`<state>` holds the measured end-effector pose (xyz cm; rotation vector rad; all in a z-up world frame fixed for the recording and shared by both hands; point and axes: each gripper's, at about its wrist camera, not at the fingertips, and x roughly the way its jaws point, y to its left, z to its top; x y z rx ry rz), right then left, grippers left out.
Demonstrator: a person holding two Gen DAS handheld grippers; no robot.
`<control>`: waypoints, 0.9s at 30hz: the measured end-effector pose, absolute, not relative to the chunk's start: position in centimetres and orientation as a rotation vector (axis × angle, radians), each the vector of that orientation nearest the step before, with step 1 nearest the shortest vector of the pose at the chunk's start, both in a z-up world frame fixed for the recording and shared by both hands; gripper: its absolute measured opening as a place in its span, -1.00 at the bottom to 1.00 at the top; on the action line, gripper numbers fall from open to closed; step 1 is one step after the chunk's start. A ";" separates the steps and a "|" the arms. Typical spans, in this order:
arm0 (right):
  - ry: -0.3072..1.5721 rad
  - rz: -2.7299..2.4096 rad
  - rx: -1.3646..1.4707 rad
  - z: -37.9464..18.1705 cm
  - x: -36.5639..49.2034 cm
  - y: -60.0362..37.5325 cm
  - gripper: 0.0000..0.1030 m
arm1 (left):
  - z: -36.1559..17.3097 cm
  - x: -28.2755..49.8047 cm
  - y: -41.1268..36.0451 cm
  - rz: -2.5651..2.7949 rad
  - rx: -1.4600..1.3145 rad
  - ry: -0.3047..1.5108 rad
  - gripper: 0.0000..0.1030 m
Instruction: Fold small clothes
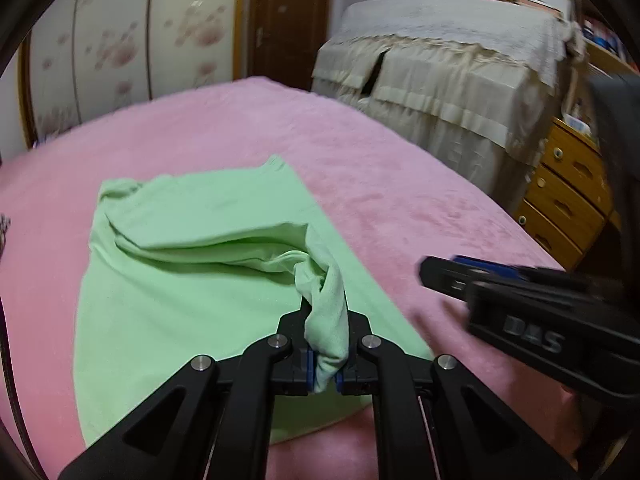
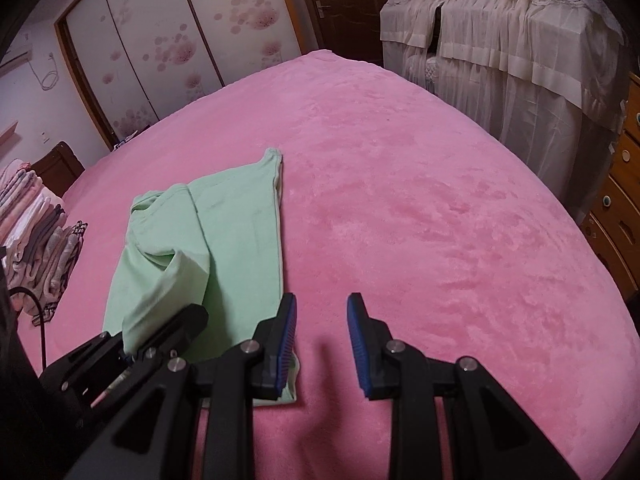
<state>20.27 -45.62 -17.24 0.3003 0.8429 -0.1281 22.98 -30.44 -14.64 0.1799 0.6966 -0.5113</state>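
Green cloth fills the near ground: the left gripper (image 1: 325,354) has its jaws pinched tight on a bunched fold of the pale green garment (image 1: 192,248), lifting that fold off the rest, which lies spread on the pink blanket (image 1: 240,128) covering the bed. The right gripper (image 2: 322,344) hovers just beside the garment's near right edge, its jaws partly apart with nothing between them; one blue pad (image 2: 286,344) overlaps the cloth's edge in the right wrist view, though whether it touches cannot be told. From that view the garment lies lengthwise, folded into a long strip, its narrow cuffed end pointing away.

Further left, at the bed's edge, stands a stack of folded clothes (image 2: 36,216) in pinks and greys. To the right beyond the bed is a wooden chest of drawers (image 1: 568,200); its drawers are closed, so their contents cannot be seen. Behind stand a piece of furniture draped in cream cloth (image 1: 448,80), a dark door (image 2: 344,4), and a wardrobe with flower-patterned sliding doors (image 2: 168,40).
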 end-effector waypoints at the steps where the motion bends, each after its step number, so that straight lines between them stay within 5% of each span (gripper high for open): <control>1: 0.840 -0.124 0.298 -17.2 20.3 -45.5 -0.49 | -14.9 22.7 -30.8 -0.523 0.208 0.692 -0.91; 5: 0.843 -0.127 0.292 -17.2 20.1 -45.3 -0.49 | -16.7 22.9 -31.9 -0.546 0.276 0.778 -0.73; 10: 0.852 -0.136 0.289 -17.1 19.8 -45.9 -0.49 | -16.2 22.3 -30.9 -0.664 0.161 0.812 -0.11; 19: 0.837 -0.069 0.234 -14.9 19.5 -45.0 -0.49 | -11.9 20.6 -21.9 -0.597 0.033 0.801 0.20; 27: 0.876 0.064 0.063 -13.9 21.6 -40.0 -0.49 | -14.0 24.7 -14.1 -0.263 -0.031 0.911 0.20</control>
